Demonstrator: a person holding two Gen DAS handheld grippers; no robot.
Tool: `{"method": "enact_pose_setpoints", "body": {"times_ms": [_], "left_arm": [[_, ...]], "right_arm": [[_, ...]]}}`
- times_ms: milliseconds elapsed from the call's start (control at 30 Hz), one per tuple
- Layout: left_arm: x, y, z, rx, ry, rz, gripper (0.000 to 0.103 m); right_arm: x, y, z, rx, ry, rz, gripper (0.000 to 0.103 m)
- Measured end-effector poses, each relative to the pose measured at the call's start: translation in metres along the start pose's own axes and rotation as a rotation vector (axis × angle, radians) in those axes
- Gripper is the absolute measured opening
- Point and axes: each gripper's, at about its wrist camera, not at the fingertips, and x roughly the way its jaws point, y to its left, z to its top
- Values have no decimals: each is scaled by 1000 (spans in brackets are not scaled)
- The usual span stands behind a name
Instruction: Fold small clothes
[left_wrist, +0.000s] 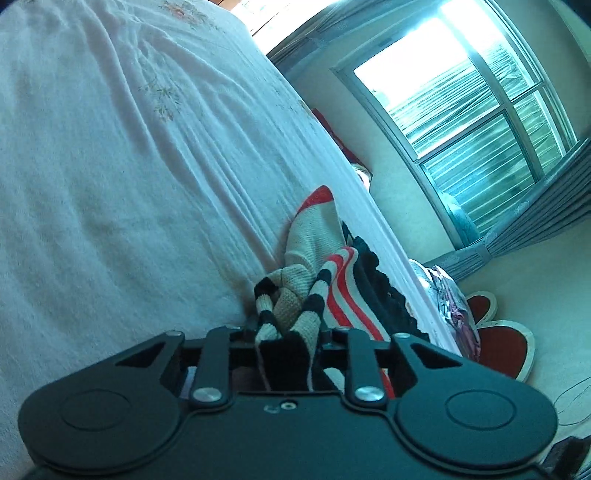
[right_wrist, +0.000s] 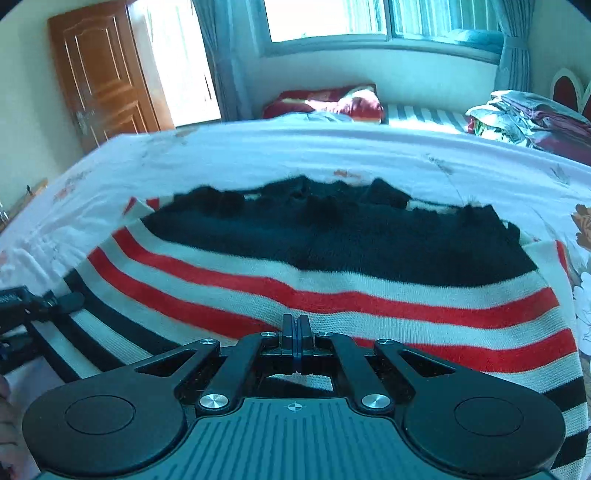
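Sweater: we see a striped knit sweater (right_wrist: 332, 295), black, red and cream, spread over the bed's white sheet (right_wrist: 258, 155) across the middle of the right wrist view; in the left wrist view it lies bunched at lower centre near the bed's edge.
Left hand-held gripper (left_wrist: 286, 332): we see its jaws narrowed on a bunched black-and-cream striped part of the sweater, gripping it; it also shows at the left edge of the right wrist view.
Right hand-held gripper (right_wrist: 294, 325): we see its fingers pressed together at lower centre, over the sweater's red and cream stripes; we cannot tell whether any cloth is pinched between them.
Room: a window (left_wrist: 461, 103) fills the upper right; a brown door (right_wrist: 99, 74) stands upper left.
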Motion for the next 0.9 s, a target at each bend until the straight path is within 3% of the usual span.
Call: {"method": "enact_pose_setpoints", "body": {"times_ms": [133,233,333,433,567,700,900], "left_arm": [[-1,-5,3,35,3,-5,20],[2,1,2,11,16,8,20],[-3,-4,0,30,0,6,20],[-14,-25,3,66,-20,-15,19],[-20,-75,8,177,-15,-43,17],[-22,-146,-7,315,12,-107,16],[10,-253,-101,558,146,-169,16]], "right_arm": [[1,4,-8,-67,-12,-21,0],[-13,2,-4,-31,-40,2,0],[-3,-1,-9,-39,39,19,0],[-1,-8,-10,-20,21,47,0],[-5,-18,-8,26,11,85,0],[-47,-56,-11,191,-88,94,0],[-130,-133,-26,337,-209,33,0]]}}
